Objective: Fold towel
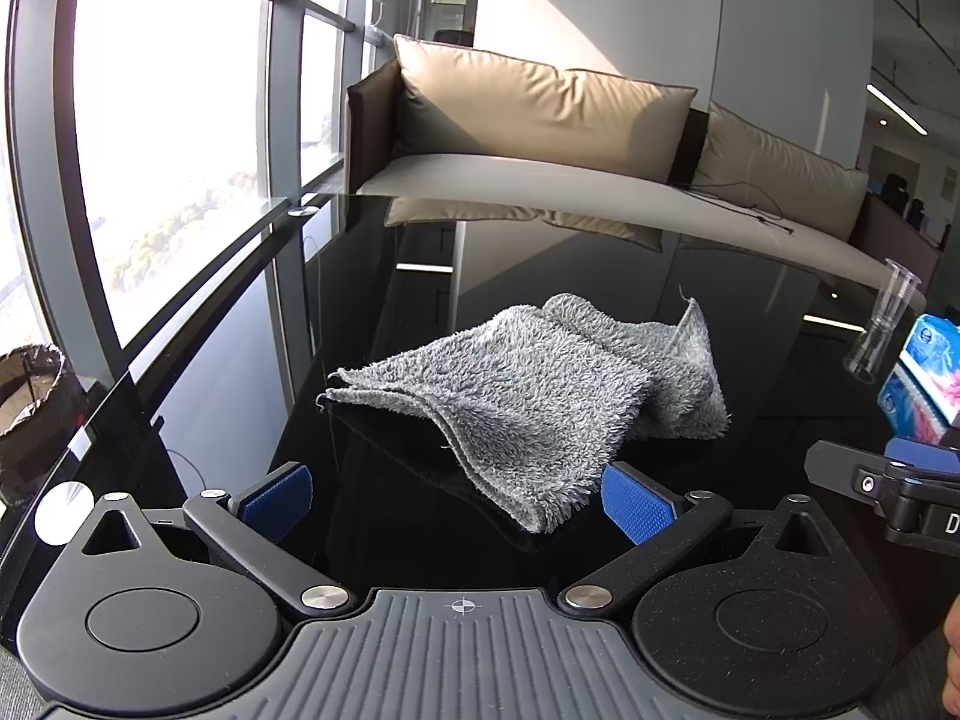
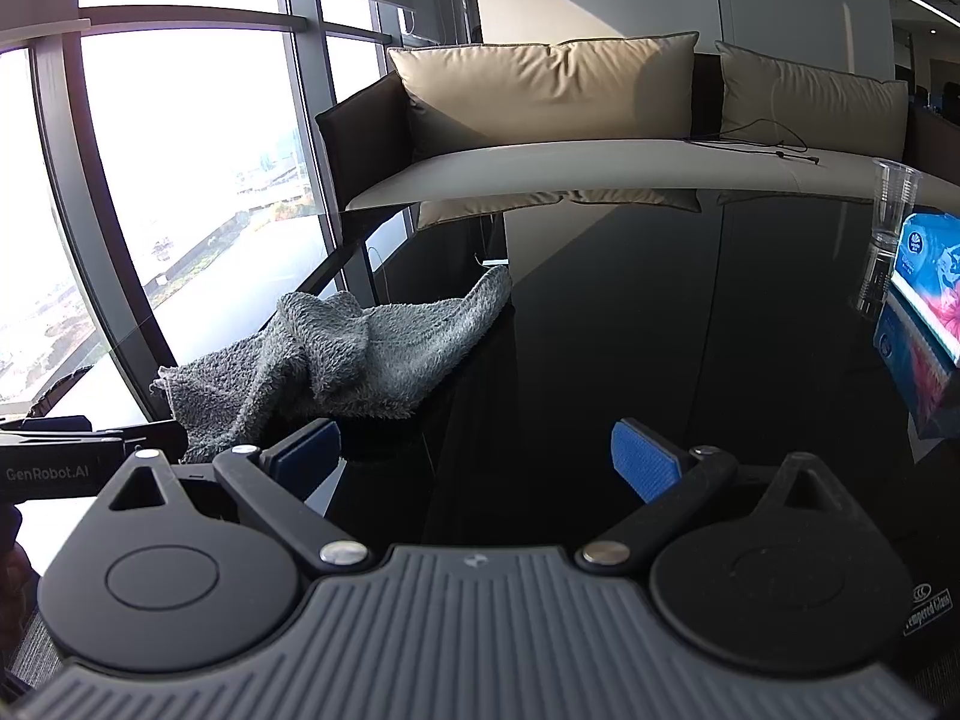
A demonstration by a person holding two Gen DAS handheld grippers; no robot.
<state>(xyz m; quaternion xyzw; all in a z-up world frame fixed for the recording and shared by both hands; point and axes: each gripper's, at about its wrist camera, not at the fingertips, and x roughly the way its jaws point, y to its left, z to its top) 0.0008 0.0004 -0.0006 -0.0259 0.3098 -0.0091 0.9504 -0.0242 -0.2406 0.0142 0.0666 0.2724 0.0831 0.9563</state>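
A fluffy grey towel (image 1: 528,396) lies loosely bunched and partly doubled over on the glossy black table (image 1: 750,300). My left gripper (image 1: 456,501) is open, its blue pads wide apart, with the towel's near corner just ahead between them, untouched. In the right wrist view the same towel (image 2: 360,348) sits ahead and to the left. My right gripper (image 2: 486,456) is open too and holds nothing; its left pad is close to the towel's near edge. The right gripper's body (image 1: 888,486) shows at the right edge of the left view.
A clear plastic cup (image 2: 894,198) and a blue tissue pack (image 2: 930,294) stand at the table's right side. A beige sofa (image 2: 570,120) runs behind the table. Tall windows lie to the left, and a lined waste bin (image 1: 30,408) stands on the floor there.
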